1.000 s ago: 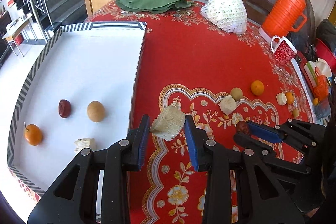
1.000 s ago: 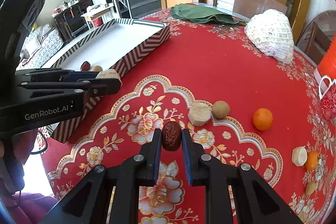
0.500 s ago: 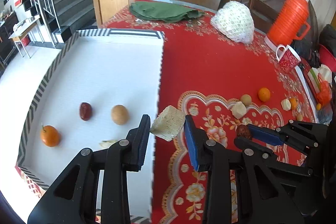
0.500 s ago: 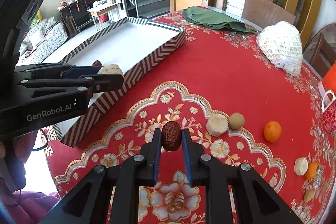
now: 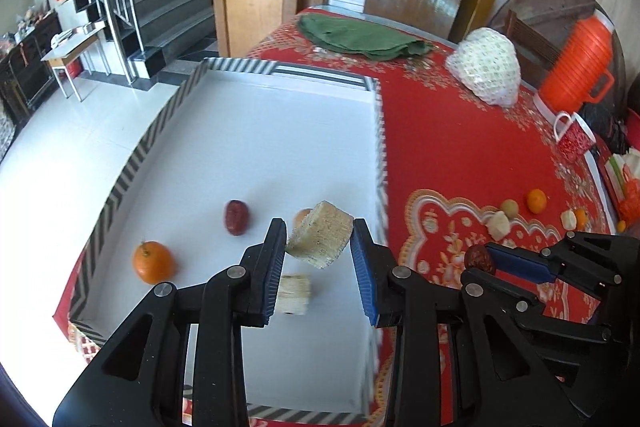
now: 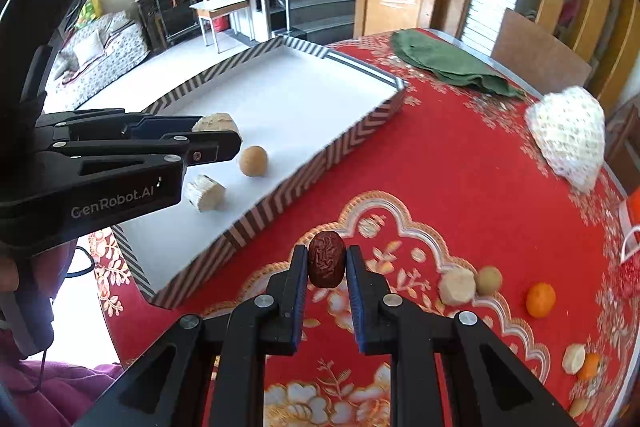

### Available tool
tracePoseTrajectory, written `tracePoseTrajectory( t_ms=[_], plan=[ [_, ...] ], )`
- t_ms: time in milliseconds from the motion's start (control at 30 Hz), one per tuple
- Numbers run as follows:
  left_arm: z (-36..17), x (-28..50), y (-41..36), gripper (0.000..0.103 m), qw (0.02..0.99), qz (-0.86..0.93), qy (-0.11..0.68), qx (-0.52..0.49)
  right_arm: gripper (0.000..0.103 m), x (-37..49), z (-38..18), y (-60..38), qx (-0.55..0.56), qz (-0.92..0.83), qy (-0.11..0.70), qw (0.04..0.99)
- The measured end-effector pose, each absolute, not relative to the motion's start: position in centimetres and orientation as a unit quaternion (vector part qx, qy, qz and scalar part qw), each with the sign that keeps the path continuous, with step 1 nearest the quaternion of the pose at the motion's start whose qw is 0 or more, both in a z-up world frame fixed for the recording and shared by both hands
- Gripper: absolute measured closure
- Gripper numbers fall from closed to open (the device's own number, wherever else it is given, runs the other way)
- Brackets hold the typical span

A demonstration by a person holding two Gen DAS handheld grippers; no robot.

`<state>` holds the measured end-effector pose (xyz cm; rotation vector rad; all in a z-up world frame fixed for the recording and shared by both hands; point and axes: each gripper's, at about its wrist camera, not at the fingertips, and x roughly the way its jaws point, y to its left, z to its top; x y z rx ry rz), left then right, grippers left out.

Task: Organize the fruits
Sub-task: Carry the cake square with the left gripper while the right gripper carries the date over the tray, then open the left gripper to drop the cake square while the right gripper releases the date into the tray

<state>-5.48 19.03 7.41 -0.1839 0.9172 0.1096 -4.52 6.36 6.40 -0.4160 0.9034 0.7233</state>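
1. Your left claw (image 5: 319,250) is clamped on a pale, rough-cut chunk of fruit (image 5: 320,240) and holds it in the air above the near right part of the tray (image 5: 280,75).
2. Your right claw (image 6: 326,269) is clamped on a dark red date (image 6: 326,259), held upright between the blue pads over the red cloth of the desk (image 6: 460,163), just outside the tray's striped wall.
3. The tray is a wide, shallow white box with a striped rim, sitting at the left edge of the desk.
4. Inside the tray you have four pieces, all in the near half:
   - an orange with a short stem (image 5: 153,262) near the left wall;
   - a second dark red date (image 5: 236,217) to the right of that orange;
   - a tan round fruit (image 6: 253,160), partly hidden behind the held chunk in the left view;
   - a pale cut piece (image 5: 294,294) lying directly under your left claw.
5. The far half of the tray is bare white floor.
6. On the cloth to the right, well apart from the tray, a pale chunk (image 6: 457,286) touches a small greenish-tan round fruit (image 6: 489,280), with a small orange (image 6: 540,299) just beside them.
7. Further toward the desk's right edge, another pale piece (image 6: 574,358) sits against a smaller orange fruit (image 6: 591,365).
8. At the far side of the desk lie a green folded cloth (image 5: 360,37) and a white netted bundle (image 5: 486,71); an orange jug (image 5: 576,59) and a red mug (image 5: 574,139) stand at the right.
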Motion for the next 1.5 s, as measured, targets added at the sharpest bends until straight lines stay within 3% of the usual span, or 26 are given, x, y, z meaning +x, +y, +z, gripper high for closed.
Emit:
tracePoseTrajectory(
  t_ms=[767,1500],
  plan=[
    [5.3,-4.2,27.4,0.071,0.869,0.095,0.46,-0.154,0.085,-2.6,5.6,14.1,-0.221,0.393,0.433,0.78],
    [2.7,-2.8,27.8,0.071,0.85,0.117,0.492,-0.149,0.085,-0.7,2.0,17.8,-0.223,0.416,0.466,0.748]
  ],
)
